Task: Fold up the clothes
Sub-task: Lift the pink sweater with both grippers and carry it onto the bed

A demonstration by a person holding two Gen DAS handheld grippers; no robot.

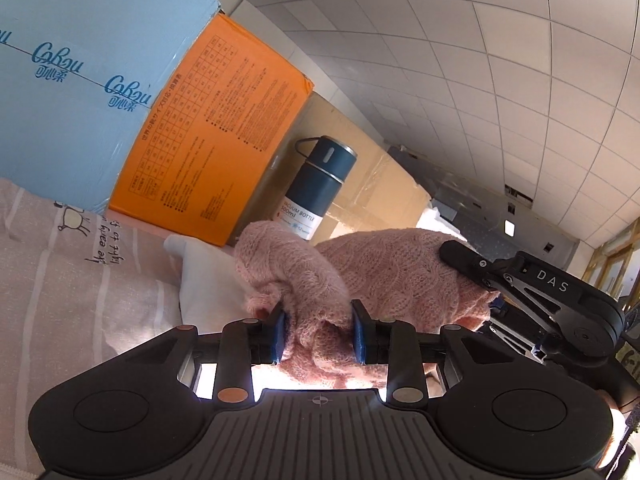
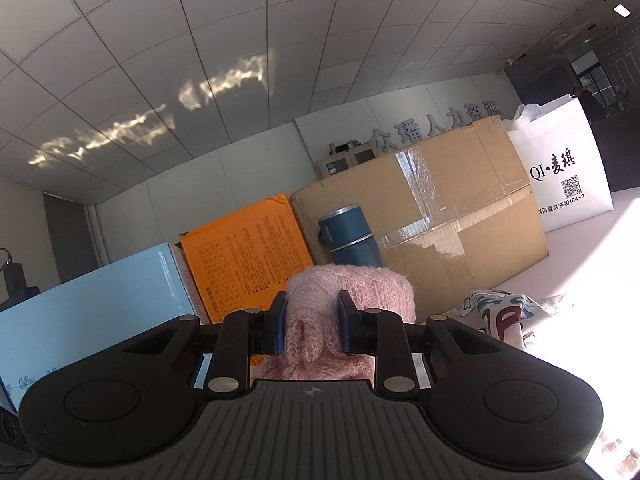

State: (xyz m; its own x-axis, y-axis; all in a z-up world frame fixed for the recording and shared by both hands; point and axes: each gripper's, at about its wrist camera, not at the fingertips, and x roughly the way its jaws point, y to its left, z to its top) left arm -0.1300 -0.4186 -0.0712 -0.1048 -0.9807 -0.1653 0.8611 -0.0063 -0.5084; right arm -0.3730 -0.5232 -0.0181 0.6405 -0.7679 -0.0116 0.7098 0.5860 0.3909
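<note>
A fuzzy pink knitted sweater is held up off the surface between both grippers. My left gripper is shut on a bunched fold of it. The right gripper's black arm shows at the right of the left wrist view, clamped on the sweater's far end. In the right wrist view my right gripper is shut on the pink knit, which fills the gap between the blue pads. The lower part of the sweater is hidden behind both gripper bodies.
A pink striped bedsheet lies at left with a white cloth on it. Behind stand a blue box, an orange box, a blue vacuum bottle, a taped cardboard box and a white bag. A patterned garment lies at right.
</note>
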